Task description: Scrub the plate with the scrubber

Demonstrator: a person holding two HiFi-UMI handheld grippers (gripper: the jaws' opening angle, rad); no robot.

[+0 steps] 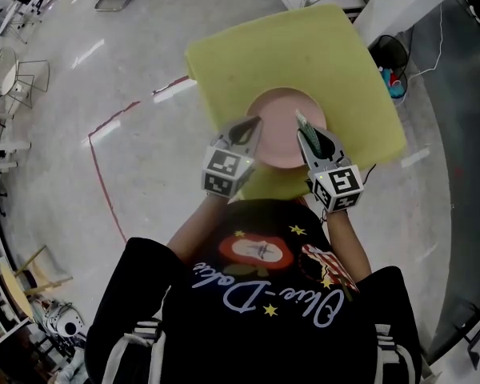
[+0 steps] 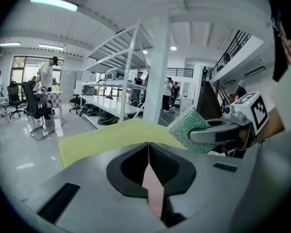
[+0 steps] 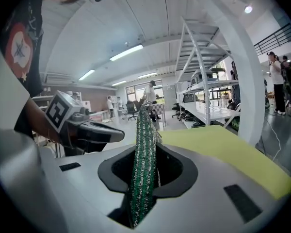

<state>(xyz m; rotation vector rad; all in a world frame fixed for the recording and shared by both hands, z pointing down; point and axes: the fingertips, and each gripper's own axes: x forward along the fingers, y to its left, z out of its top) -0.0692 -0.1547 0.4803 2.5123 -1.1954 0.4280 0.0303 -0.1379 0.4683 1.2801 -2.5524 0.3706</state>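
A round pink plate is over the yellow-green table in the head view. My left gripper is shut on the plate's left rim. The left gripper view shows that rim as a thin pink sliver pinched between the jaws of the left gripper. My right gripper is shut on a green glittery scrubber, which stands edge-on between its jaws. The scrubber sticks out of the right gripper just right of the plate. The two grippers are close together, side by side.
Beyond the table stand a white pillar and white shelving racks. Several people and office chairs are further back. A red tape line runs on the floor at the left, and a dark bin stands at the table's right.
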